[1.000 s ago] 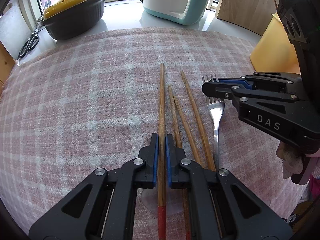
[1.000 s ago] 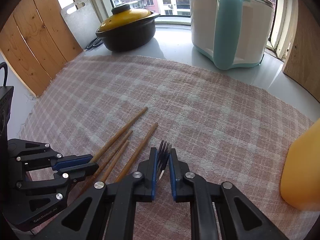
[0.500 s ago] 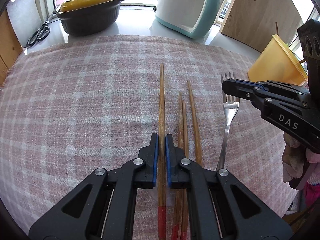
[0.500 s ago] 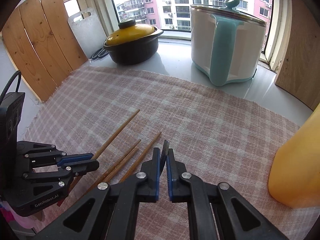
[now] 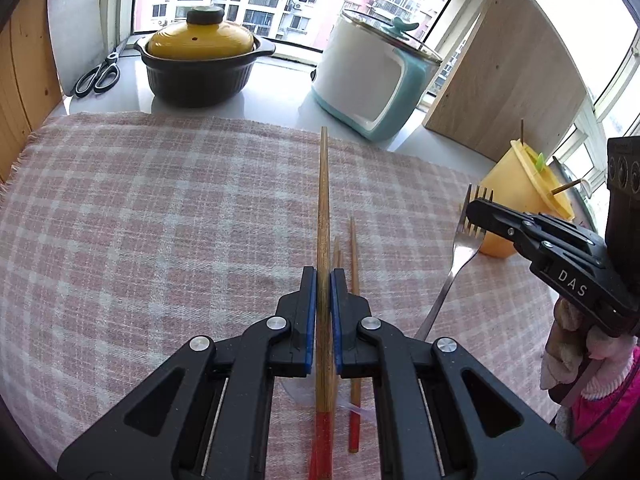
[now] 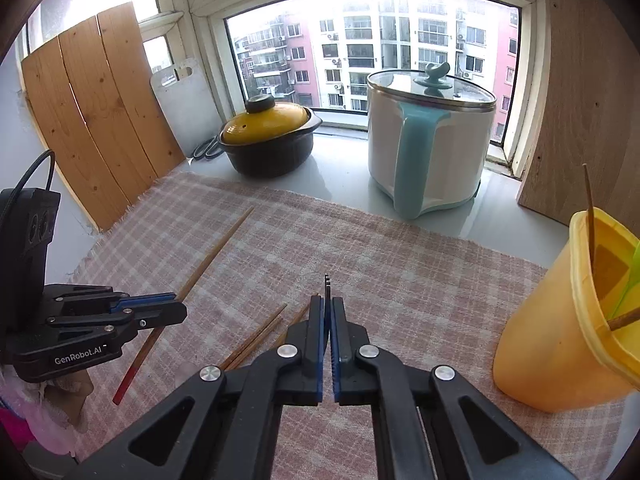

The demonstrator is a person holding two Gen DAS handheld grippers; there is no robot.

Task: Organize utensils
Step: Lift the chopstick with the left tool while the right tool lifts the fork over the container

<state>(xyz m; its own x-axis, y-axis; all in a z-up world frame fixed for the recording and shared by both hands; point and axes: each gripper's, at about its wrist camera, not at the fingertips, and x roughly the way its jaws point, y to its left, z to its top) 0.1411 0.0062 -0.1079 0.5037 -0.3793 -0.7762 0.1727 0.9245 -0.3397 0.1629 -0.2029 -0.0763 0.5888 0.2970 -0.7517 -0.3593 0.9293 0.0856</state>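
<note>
Left wrist view: the left hand-held gripper (image 5: pixel 324 292) is clamped on a long wooden chopstick with a red-painted end (image 5: pixel 322 216), its blue pads pressed against the shaft on both sides. The chopstick points straight ahead and sits above the pink-and-white checked cloth (image 5: pixel 160 220) that covers the surface. Just to its right, three more red-ended wooden chopsticks (image 5: pixel 353 264) lie on the cloth, roughly parallel. Further right, the right hand-held gripper (image 5: pixel 480 210) holds a silver metal fork (image 5: pixel 460 264) near its tines — the handle slants down and back toward the camera.

From the right wrist view, the right hand-held gripper (image 6: pixel 328 312) is closed on the fork (image 6: pixel 327 286), seen edge-on, with the tines poking out past the fingertips. The left hand-held gripper (image 6: pixel 176 308) shows at the left with its chopstick (image 6: pixel 208 260) angled across the cloth (image 6: pixel 400 272). To the right stands a translucent yellow plastic cup (image 6: pixel 552 340), with a thin wooden stick and a green utensil already in it. Beyond the cloth, by the window, are a black clay pot with a yellow lid (image 6: pixel 268 140) and a white-and-teal electric cooker with a glass lid (image 6: pixel 432 140).
</note>
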